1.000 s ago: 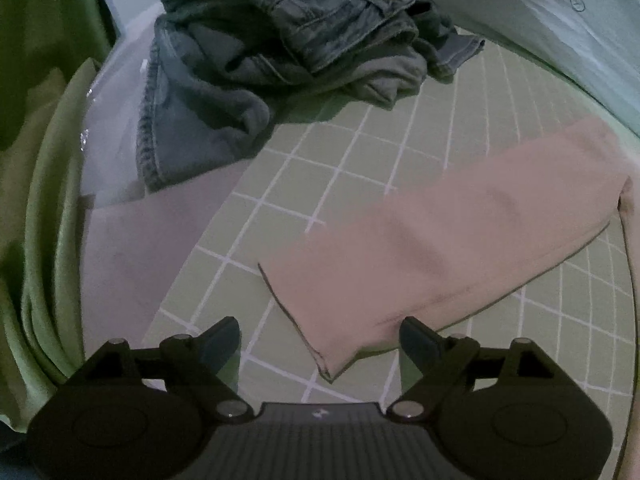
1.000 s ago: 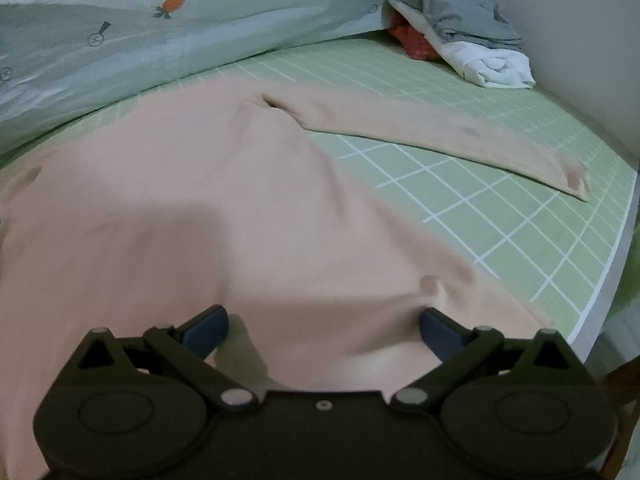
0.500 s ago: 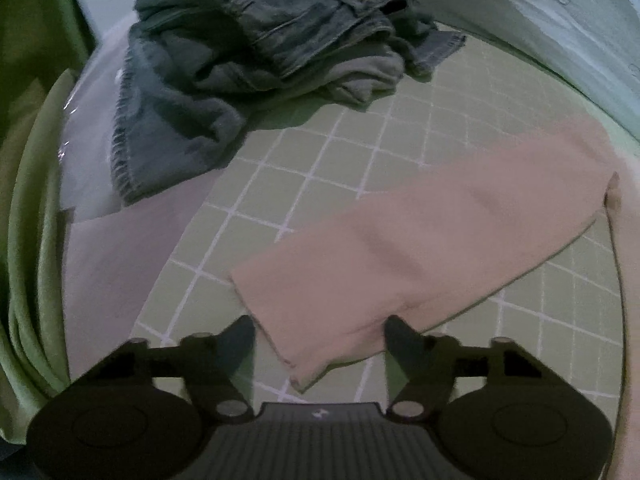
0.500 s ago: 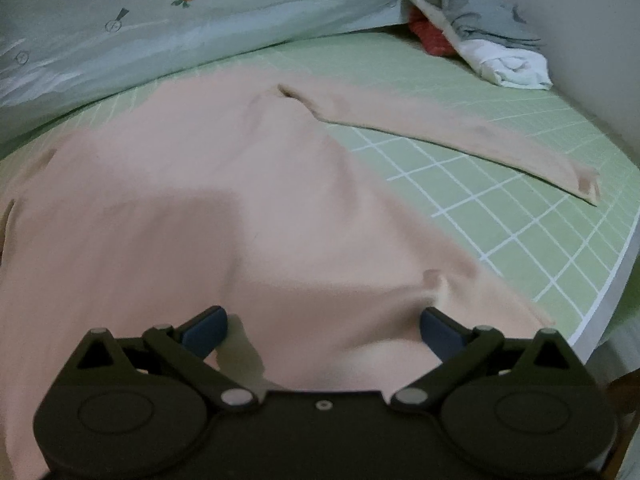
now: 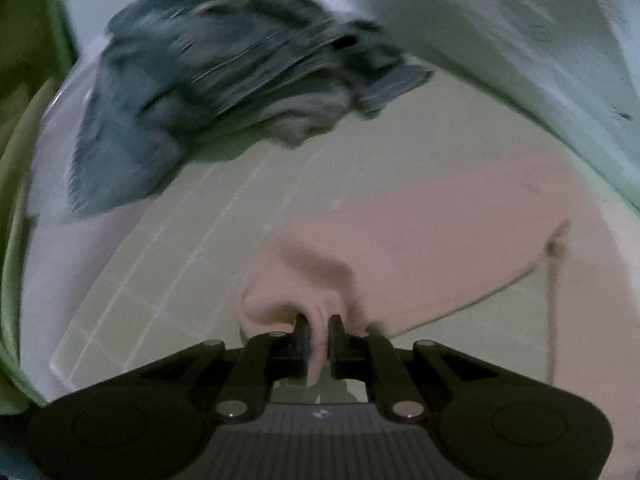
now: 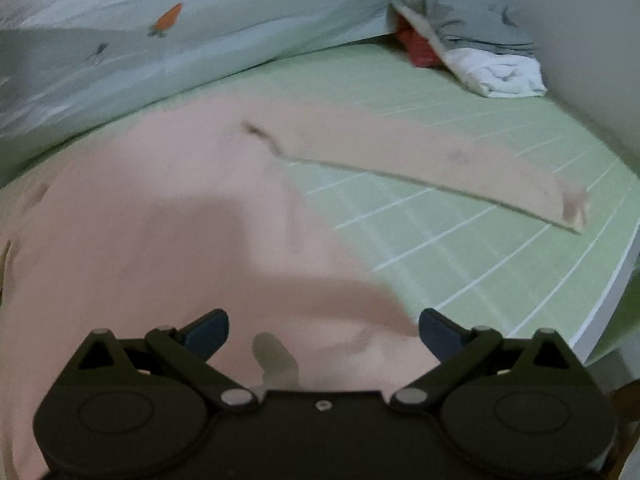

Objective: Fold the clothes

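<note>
Pinching the cuff end of a pink sleeve (image 5: 400, 248), the left gripper (image 5: 318, 338) has its two dark fingers (image 5: 302, 336) drawn close together with a fold of the fabric squeezed between them, and the cloth bunches into a soft ridge just ahead of the tips. That sleeve runs away up and to the right across a pale green sheet with a white grid (image 5: 192, 248), toward the body of the pink top at the right edge of the left wrist view. Farther off lies a crumpled heap of denim (image 5: 208, 92), badly blurred, resting on the sheet's far side, and beyond it rises a pale mint duvet (image 5: 520, 40). Bright green fabric (image 5: 16, 184) hangs along the left border. On the other side, the right gripper (image 6: 324, 330) hovers low over the pink top (image 6: 160, 240) with its blue-tipped fingers (image 6: 208, 330) spread wide, nothing between them, and the garment's body lies flat beneath and ahead of them. Its other sleeve (image 6: 440, 164) stretches out to the right over the checked sheet, the cuff ending near the mattress edge. Past it, the duvet printed with a small carrot (image 6: 168, 18) is banked along the back, and in the far right corner sits a small pile of grey, white and red clothes (image 6: 476, 40) against the wall.
</note>
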Tool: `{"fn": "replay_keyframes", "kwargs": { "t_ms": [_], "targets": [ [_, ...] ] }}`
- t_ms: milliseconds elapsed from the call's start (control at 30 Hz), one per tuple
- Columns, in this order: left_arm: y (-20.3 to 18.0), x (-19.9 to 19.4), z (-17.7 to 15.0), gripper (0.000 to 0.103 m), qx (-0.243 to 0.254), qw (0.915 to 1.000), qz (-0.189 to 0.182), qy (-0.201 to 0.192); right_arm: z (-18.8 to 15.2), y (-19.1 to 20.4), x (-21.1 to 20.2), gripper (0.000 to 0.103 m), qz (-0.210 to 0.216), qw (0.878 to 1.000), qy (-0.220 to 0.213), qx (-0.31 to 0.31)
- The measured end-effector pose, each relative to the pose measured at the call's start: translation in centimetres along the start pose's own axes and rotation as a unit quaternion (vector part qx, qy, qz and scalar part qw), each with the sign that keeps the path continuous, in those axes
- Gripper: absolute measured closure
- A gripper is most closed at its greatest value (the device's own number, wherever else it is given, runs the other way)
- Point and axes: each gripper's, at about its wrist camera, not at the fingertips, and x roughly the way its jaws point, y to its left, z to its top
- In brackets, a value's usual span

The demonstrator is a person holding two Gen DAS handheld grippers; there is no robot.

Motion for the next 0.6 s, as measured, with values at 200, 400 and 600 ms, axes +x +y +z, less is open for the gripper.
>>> {"fn": "replay_keyframes", "kwargs": {
  "t_ms": [200,400,600],
  "targets": [
    [-8.3,-1.0,1.5,0.093,0.046,0.9972,-0.052,-0.028,1.9,-4.1,0.3,0.001,-0.011,1.000,-0.007,0.010],
    [-18.4,-2.1,1.3,0.093,0.119,0.9831,-0.133,-0.041,2.7,-8.3,0.5,0.001,-0.026,0.999,-0.005,0.017],
    [-24.8,-3.2,-0.7,0.086,0.160,0.9690,-0.186,-0.031,3.0,-10.7,0.8,0.001,-0.033,0.999,-0.002,0.020]
  ]
}}
